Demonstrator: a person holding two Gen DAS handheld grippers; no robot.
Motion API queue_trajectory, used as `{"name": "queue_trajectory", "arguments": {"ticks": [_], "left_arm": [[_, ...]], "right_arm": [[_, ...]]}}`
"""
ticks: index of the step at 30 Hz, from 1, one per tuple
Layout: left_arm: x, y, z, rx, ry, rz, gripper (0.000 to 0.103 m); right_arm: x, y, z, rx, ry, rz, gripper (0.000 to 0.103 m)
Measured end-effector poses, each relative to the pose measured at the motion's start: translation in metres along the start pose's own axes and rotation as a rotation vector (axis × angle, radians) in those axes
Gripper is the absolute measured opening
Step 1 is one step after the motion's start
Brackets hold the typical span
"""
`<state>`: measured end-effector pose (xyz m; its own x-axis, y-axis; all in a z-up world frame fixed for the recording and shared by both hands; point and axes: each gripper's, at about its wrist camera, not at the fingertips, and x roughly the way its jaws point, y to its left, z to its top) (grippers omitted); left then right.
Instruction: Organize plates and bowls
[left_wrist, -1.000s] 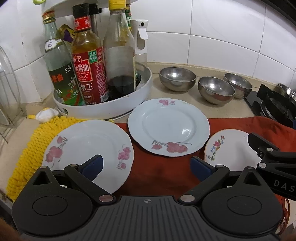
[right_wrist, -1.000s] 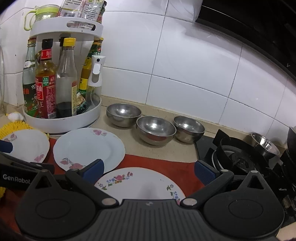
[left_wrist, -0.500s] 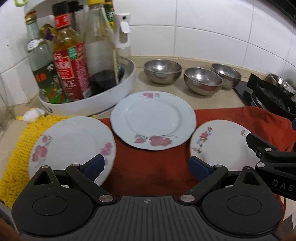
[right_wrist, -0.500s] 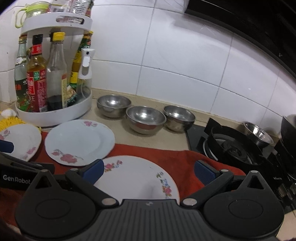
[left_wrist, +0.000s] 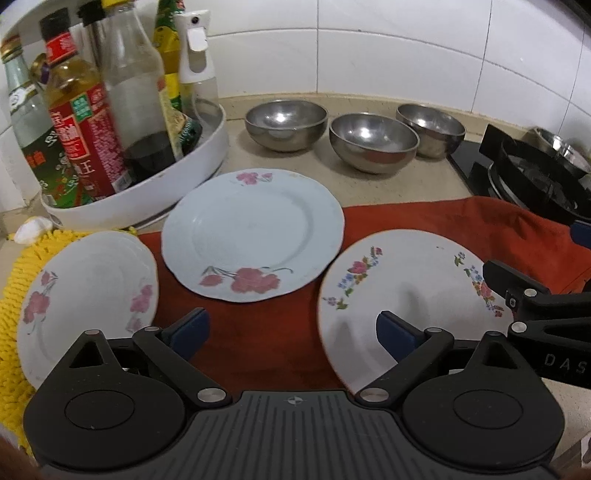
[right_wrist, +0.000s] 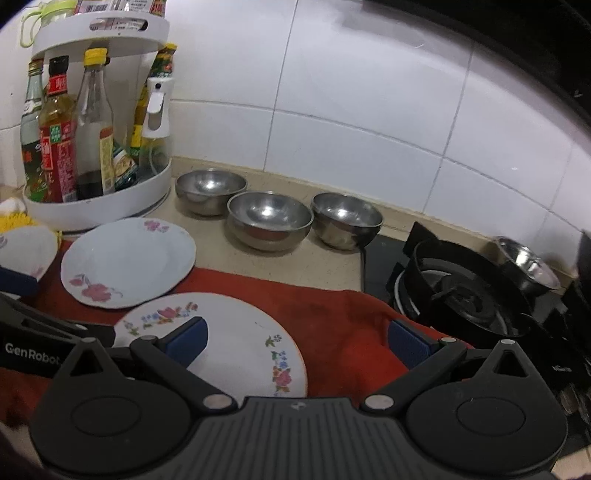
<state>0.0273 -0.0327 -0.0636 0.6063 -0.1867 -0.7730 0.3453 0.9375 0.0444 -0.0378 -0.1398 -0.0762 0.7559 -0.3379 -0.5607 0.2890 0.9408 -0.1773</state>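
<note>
While both views have slid rightward along the desk (left_wrist: 406, 184) over the last second, nothing on it has been lifted, so we judge the organizing as not yet begun and the claws as merely lining up.

We start with the red cloth (left_wrist: 424, 221) spread over the front of the desk, with a yellow mat (left_wrist: 22, 266) at its left end. Behind that, at the back left corner, stands the white bottle carousel (left_wrist: 177, 184), crowded with sauce bottles, and at the right edge the black gas hob (right_wrist: 461, 295).

Next come three plates. The pink-flowered plate (left_wrist: 88, 295) lies partly on the yellow mat; the pale blue plate (left_wrist: 251, 232) sits in the middle, half on the cloth, just in front of the carousel; the small-flowered plate (left_wrist: 413, 280) lies on the cloth toward the right. They lie near one another; we cannot tell whether any rims touch.

Three steel bowls (left_wrist: 373, 142) stand in a row along the back edge, close together, and a fourth steel bowl (right_wrist: 528, 262) sits beyond the hob.

Our left claw (left_wrist: 291, 332) is spread wide and empty, between the pink-flowered and small-flowered plates. Our right claw (right_wrist: 295, 341) is likewise released, hovering at the small-flowered plate's right rim. That plate looks the likeliest first pick. The carousel crowds the blue plate's back rim, and the hob grate hems in the right side.
</note>
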Motion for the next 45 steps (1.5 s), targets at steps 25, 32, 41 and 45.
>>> {"name": "queue_trajectory", "arguments": {"ticks": [25,32,41,45], "left_arm": [[0.031,-0.052,-0.005,0.013,0.069,-0.044,0.089],[0.034,-0.057,-0.003,-0.011,0.064,-0.014,0.089],[0.048,-0.065,0.015,0.005,0.086,-0.028,0.087],[0.043,-0.061,0.016,0.02,0.074,-0.028,0.087]], "right_arm": [[0.084,-0.056,-0.009,0.033,0.226,0.53,0.048],[0.09,-0.063,-0.007,0.032,0.246,0.576,0.047],[0.098,-0.077,-0.003,0.103,0.234,0.528,0.047],[0.095,-0.078,-0.001,0.104,0.219,0.515,0.047]]}}
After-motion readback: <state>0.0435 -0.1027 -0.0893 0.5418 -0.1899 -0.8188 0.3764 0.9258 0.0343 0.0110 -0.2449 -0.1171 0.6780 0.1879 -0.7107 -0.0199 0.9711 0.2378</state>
